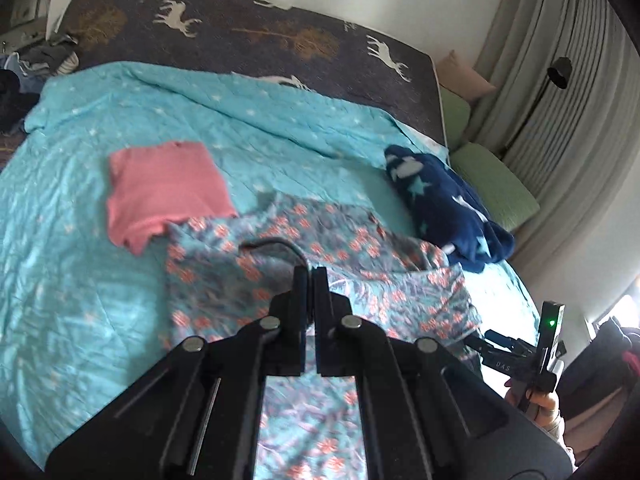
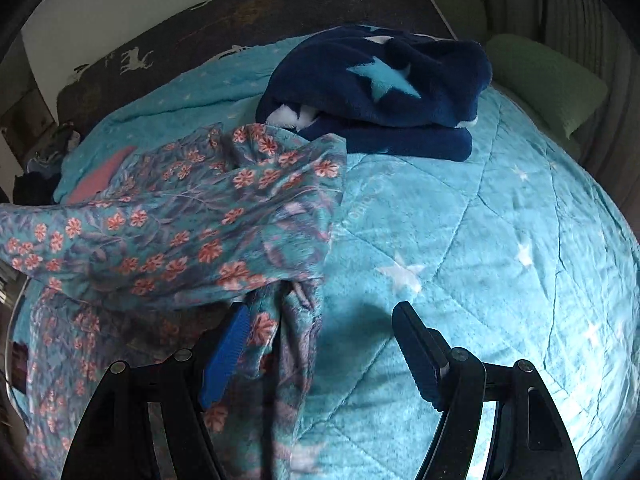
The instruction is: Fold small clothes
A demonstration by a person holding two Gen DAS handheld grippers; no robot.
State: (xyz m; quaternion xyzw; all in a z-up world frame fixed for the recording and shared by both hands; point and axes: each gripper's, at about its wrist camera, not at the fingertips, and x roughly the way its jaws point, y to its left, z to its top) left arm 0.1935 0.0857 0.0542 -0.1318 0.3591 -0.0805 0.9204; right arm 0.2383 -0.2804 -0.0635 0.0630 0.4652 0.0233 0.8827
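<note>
A floral blue garment with pink flowers (image 1: pixel 320 256) lies on the turquoise quilt (image 1: pixel 80 280). My left gripper (image 1: pixel 311 272) is above it with its jaws closed together; whether cloth is pinched between them I cannot tell. In the right wrist view the floral garment (image 2: pixel 180 232) is bunched and lifted at the left. My right gripper (image 2: pixel 320 312) is open, with a fold of the garment hanging beside its left blue pad (image 2: pixel 226 348). The right gripper also shows in the left wrist view (image 1: pixel 516 354), at the garment's right edge.
A folded pink garment (image 1: pixel 164 192) lies left of the floral one. A dark blue fleece with stars (image 1: pixel 444 208) (image 2: pixel 384 88) lies at the right. Green cushions (image 1: pixel 492 184) and curtains are beyond the bed's right edge. Clothes are piled at the far left (image 1: pixel 36 64).
</note>
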